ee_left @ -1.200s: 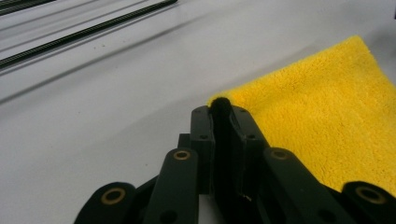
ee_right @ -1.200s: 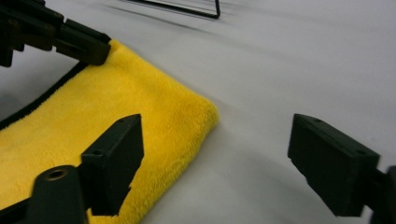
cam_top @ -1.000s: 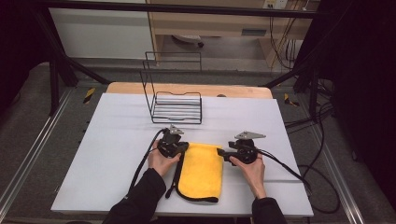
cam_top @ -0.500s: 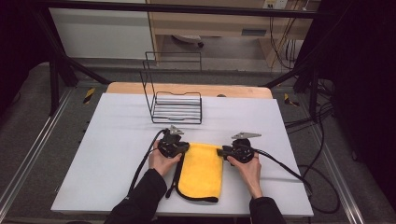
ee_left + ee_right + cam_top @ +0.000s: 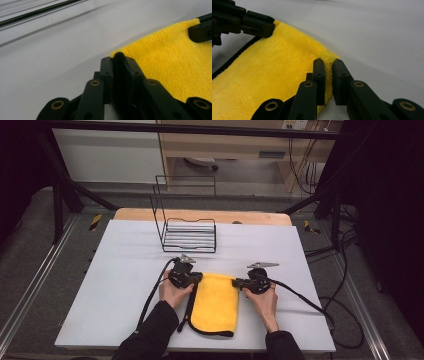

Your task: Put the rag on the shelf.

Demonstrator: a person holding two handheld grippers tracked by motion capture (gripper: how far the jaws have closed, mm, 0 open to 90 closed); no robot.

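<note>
Looking down from the high view, I have the yellow cloth (image 5: 216,302) lying flat near the front edge of the white bench (image 5: 125,270), about midway along it, with a wire rack (image 5: 187,232) standing well behind it toward the back edge. My left gripper (image 5: 195,279) sits at the cloth's far left corner and my right gripper (image 5: 237,283) at its far right corner, but from up there I cannot make out the jaws. The left gripper view settles that side: its jaws are clamped on the cloth's dark-trimmed corner. In the right gripper view the jaws have just been closing and now pinch the yellow edge between them. Each gripper view also catches the other gripper biting the opposite corner.
</note>
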